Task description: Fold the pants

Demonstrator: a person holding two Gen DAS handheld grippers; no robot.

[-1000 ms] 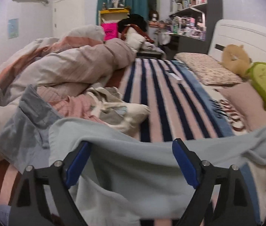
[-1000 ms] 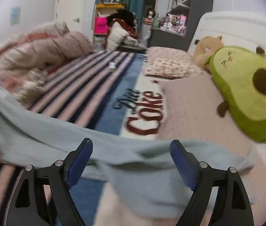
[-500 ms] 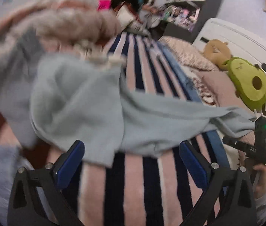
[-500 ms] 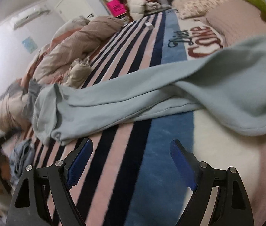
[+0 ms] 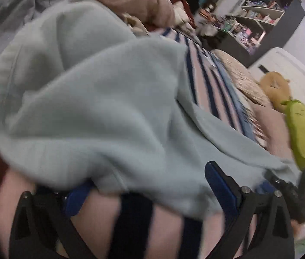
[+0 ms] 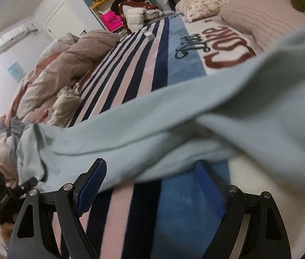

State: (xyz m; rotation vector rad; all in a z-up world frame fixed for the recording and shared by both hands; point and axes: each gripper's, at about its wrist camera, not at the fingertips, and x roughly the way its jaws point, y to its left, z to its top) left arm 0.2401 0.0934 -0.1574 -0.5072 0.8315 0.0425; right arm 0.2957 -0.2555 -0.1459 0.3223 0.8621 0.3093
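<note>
Covering the bed, a striped blanket (image 6: 135, 69) holds pants (image 6: 174, 125).

Ahead of my fingers: pants (image 6: 174, 129), soft matt pale-blue fleece cloth. Beneath them: blanket (image 6: 130, 69), napped striped cloth. My fingers: blue pads (image 6: 208, 188), ribbed matt; black arms matt plastic, shiny metal screws. Far right: avocado plush (image 5: 303, 136), fuzzy.

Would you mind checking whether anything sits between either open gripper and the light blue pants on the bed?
Nothing visible does. The left gripper already has the edge of the light blue pants lying between its open fingers, and the right gripper sits directly at the pants' near edge, over the bare striped blanket.
</note>
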